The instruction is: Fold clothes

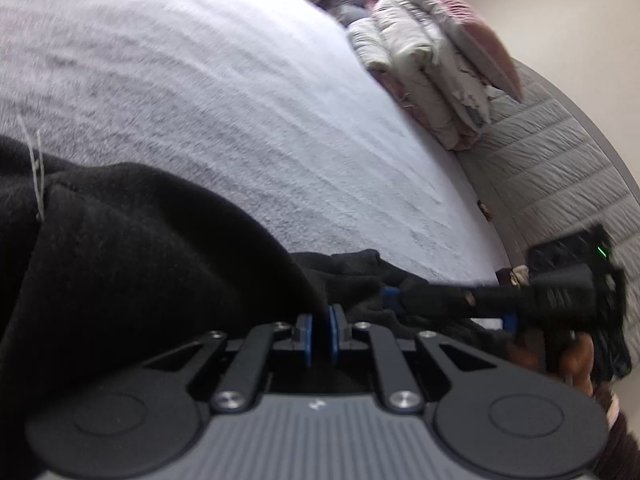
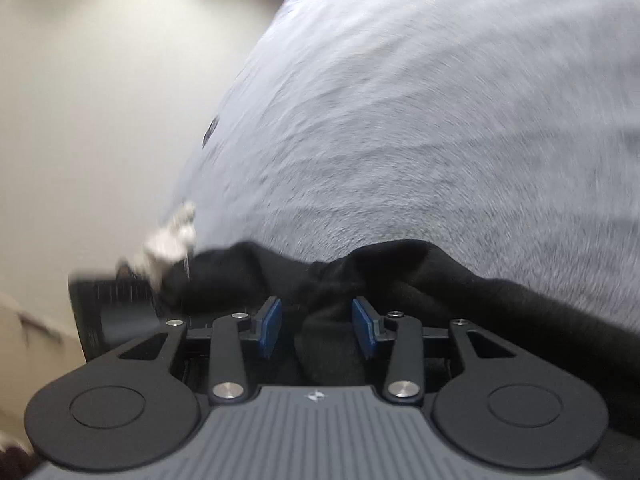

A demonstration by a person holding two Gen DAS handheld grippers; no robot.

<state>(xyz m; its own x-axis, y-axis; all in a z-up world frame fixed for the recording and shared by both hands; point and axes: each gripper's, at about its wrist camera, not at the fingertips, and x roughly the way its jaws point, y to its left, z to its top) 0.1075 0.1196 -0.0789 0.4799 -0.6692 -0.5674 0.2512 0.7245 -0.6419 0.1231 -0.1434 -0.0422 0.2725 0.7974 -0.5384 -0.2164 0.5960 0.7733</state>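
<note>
A black garment (image 1: 132, 264) lies bunched at the near edge of a pale fleecy bed cover (image 1: 240, 100). My left gripper (image 1: 320, 336) is shut on a fold of the garment, its blue pads almost together with black cloth pinched between them. A thin white tag string (image 1: 36, 168) hangs at the garment's left. My right gripper (image 1: 404, 302) reaches in from the right, held by a hand (image 1: 576, 364). In the right wrist view my right gripper (image 2: 318, 326) stands open. A bunch of the black garment (image 2: 328, 320) sits between the pads, clear of the left pad.
A stack of folded quilts and a pink pillow (image 1: 424, 64) rests against the grey quilted headboard (image 1: 552, 168) at the far right. The pale cover (image 2: 440, 120) stretches far ahead. A plain wall (image 2: 100, 100) is left of the bed, with a blurred white thing (image 2: 172, 240) near its edge.
</note>
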